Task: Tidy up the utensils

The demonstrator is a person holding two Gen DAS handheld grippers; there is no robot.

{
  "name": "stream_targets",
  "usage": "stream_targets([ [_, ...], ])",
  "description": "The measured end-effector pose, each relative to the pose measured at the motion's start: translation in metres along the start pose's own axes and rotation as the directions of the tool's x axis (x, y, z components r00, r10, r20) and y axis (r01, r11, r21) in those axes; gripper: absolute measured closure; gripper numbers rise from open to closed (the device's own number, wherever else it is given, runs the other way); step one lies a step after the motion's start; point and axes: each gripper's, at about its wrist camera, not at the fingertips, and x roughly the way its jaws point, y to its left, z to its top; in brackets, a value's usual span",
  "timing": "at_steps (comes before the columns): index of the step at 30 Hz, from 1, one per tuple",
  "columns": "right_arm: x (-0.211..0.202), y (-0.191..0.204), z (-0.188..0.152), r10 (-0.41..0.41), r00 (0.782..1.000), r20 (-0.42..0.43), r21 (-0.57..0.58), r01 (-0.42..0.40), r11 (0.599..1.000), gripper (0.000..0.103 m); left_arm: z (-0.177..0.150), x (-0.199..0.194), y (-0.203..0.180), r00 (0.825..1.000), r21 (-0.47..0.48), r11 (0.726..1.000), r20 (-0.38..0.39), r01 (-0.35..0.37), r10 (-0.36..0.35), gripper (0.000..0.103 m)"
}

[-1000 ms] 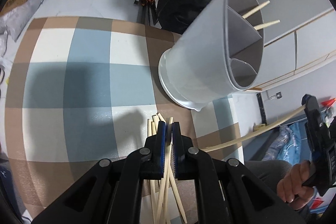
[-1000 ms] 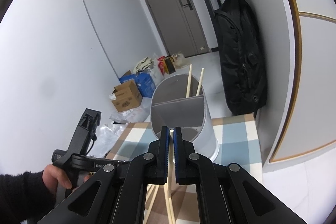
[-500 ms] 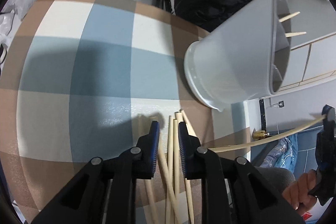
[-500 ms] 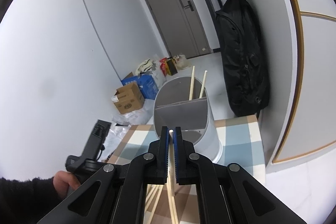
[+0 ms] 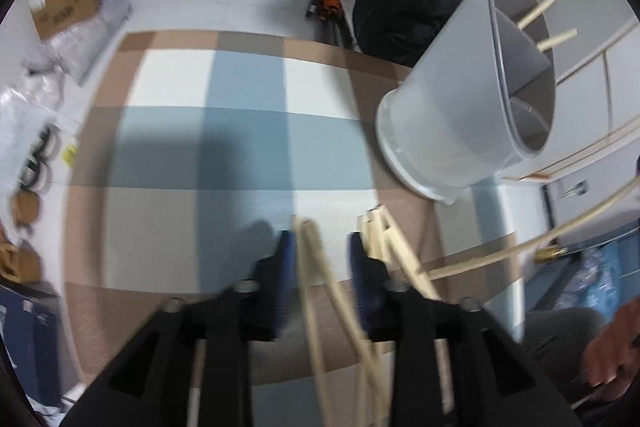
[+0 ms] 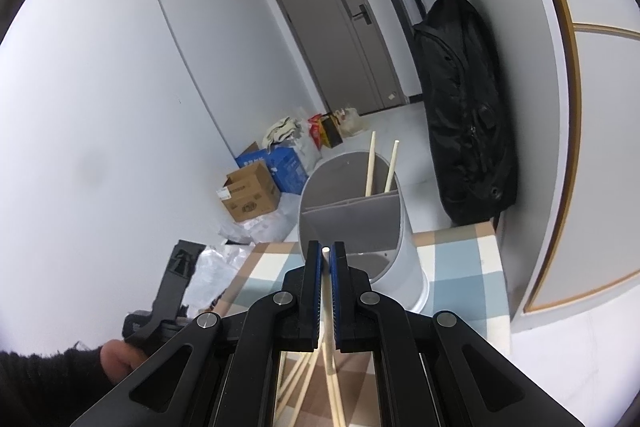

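Several pale wooden chopsticks (image 5: pixel 380 239) lie in a loose pile on the checked tablecloth (image 5: pixel 248 147). My left gripper (image 5: pixel 320 247) hangs over them with its jaws opening. A loose chopstick (image 5: pixel 306 255) runs between the blue pads without being pressed. The grey divided holder (image 5: pixel 472 99) stands to the right with two chopsticks (image 5: pixel 538 13) in its far compartment. My right gripper (image 6: pixel 326 255) is shut on one chopstick (image 6: pixel 327 291), whose tip shows between the pads just in front of the holder (image 6: pixel 352 215). That held chopstick (image 5: pixel 520 247) also crosses the left wrist view.
A black bag (image 6: pixel 464 107) hangs at the wall behind the table. Cardboard boxes (image 6: pixel 250 197) and plastic bags sit on the floor at the left. A person's hand (image 6: pixel 116 355) holds the left gripper's handle. The table's far edge runs just behind the holder.
My left gripper's jaws went from shut to spread apart, and its view tipped over the pile. The right gripper stayed still, shut on its chopstick.
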Motion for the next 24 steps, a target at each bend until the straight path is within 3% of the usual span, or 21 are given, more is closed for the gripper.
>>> stream_targets([
  [2,-0.001,0.000,0.000,0.005,1.000,0.004,0.001,-0.005,1.000,0.099,-0.006,0.004,-0.005,0.997,0.056,0.996,-0.002,-0.071,0.072,0.069],
  [8,-0.006,0.000,0.001,0.013,1.000,0.016,0.005,-0.013,1.000,0.099,-0.018,0.020,-0.010,0.980,0.149,0.970,-0.023,-0.191,0.197,0.069],
  [14,-0.012,-0.002,0.002,0.014,1.000,0.025,0.019,-0.015,1.000,0.099,-0.011,0.024,-0.010,0.967,0.191,0.951,-0.027,-0.245,0.255,0.069],
  [19,-0.014,-0.001,0.003,0.019,0.999,0.033,0.016,-0.020,1.000,0.099,0.003,0.029,-0.004,0.964,0.149,0.955,-0.036,-0.256,0.264,0.069],
  [20,-0.015,0.000,0.003,0.019,0.999,0.035,0.013,-0.020,1.000,0.099,0.004,0.030,-0.004,0.964,0.143,0.955,-0.030,-0.259,0.266,0.073],
  [23,-0.014,0.000,0.003,0.020,0.999,0.035,0.010,-0.020,1.000,0.099,0.001,0.030,-0.010,0.971,0.137,0.963,-0.022,-0.234,0.239,0.101],
  [24,-0.014,-0.001,0.003,0.021,0.999,0.034,0.012,-0.022,1.000,0.099,0.002,0.030,-0.008,0.973,0.122,0.967,-0.022,-0.224,0.228,0.101],
])
